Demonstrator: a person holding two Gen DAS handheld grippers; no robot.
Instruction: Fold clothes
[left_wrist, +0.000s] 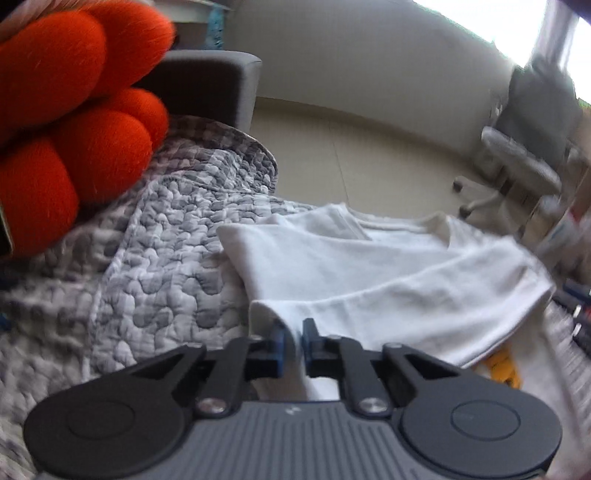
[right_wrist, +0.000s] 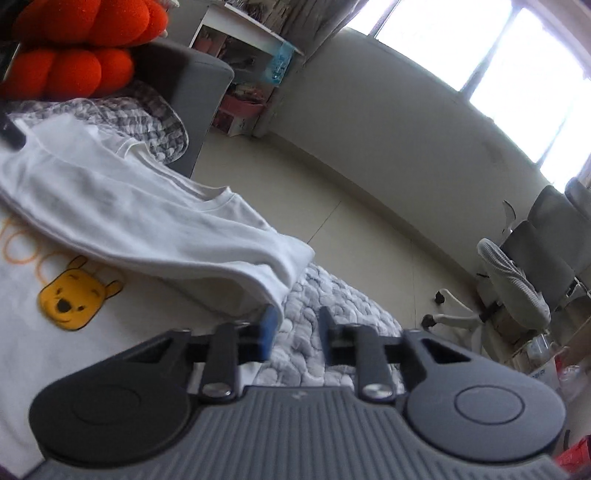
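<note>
**White jersey T-shirt** (left_wrist: 369, 266): spread directly ahead of both pairs of jaws, with one layer already turned over itself. Yellow bear-face print (right_wrist: 74, 299) left of the right jaws, close to the edge of the turned-over layer.

**Left gripper** (left_wrist: 293, 341): clenched on a raised pleat at the shirt's near edge, with cloth pinched between the blue pads.

**Right gripper** (right_wrist: 297, 332): jaws partly apart, grasping nothing. Folded corner of the shirt touching or just beside the left pad, which of the two unclear. Only bedding visible in the gap.

**Surroundings:** grey-and-white quilted bedspread (left_wrist: 166, 258) beneath the shirt, running left of the left jaws and ahead of the right jaws. Orange lobed plush cushion (left_wrist: 74, 110) up and left of the left jaws, against a dark grey upholstered armrest (left_wrist: 214, 85). Grey mesh office chair (right_wrist: 517, 280) well to the right of the right jaws.

**Probable faults (judgement):**
- Skewed lift. Cause: one side held, the other free. Likely to drag the shirt askew and undo the existing fold.
- Grip on quilt instead of shirt. Cause: right jaws over bedding, beside the corner and not around it.
- Slipped or single-layer pinch on the left. Cause: narrow pleat, with the depth of cloth between the pads hidden.
- Slide towards the floor. Cause: shirt corner near the bedspread's far edge.
</note>
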